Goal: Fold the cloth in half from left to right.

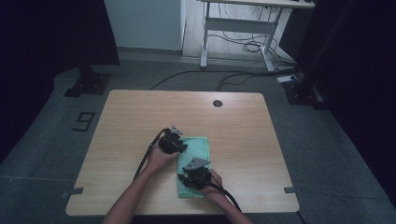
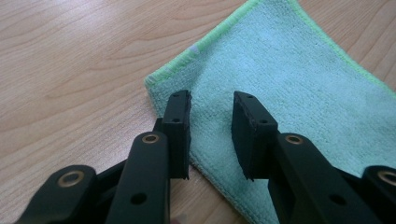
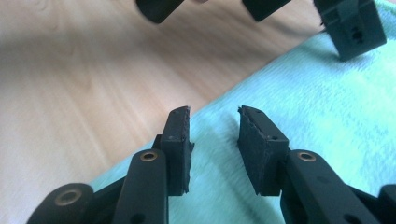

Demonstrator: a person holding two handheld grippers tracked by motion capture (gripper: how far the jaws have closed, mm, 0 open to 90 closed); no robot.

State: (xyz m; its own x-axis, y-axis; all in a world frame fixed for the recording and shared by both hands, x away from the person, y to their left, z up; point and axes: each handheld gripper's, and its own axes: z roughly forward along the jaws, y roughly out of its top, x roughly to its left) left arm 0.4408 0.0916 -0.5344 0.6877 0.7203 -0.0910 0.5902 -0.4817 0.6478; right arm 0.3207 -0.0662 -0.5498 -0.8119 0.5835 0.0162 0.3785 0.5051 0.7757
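A light green cloth (image 1: 198, 151) lies flat on the wooden table (image 1: 140, 112), a little right of its middle. My left gripper (image 1: 181, 148) is at the cloth's far left corner. In the left gripper view its jaws (image 2: 212, 105) stand apart over that corner of the cloth (image 2: 289, 79), with nothing between the pads. My right gripper (image 1: 183, 178) is over the cloth's near left part. Its jaws (image 3: 215, 114) are also apart above the cloth's edge (image 3: 317, 121), gripping nothing. The left gripper's black fingertips (image 3: 355, 28) show farther off, resting on the cloth.
A dark round cable hole (image 1: 217, 103) sits near the table's far edge. Bare wood stretches left of the cloth (image 2: 70, 60). Beyond the table are a white desk frame (image 1: 238, 28), floor cables (image 1: 243, 46) and two black stand bases (image 1: 88, 84).
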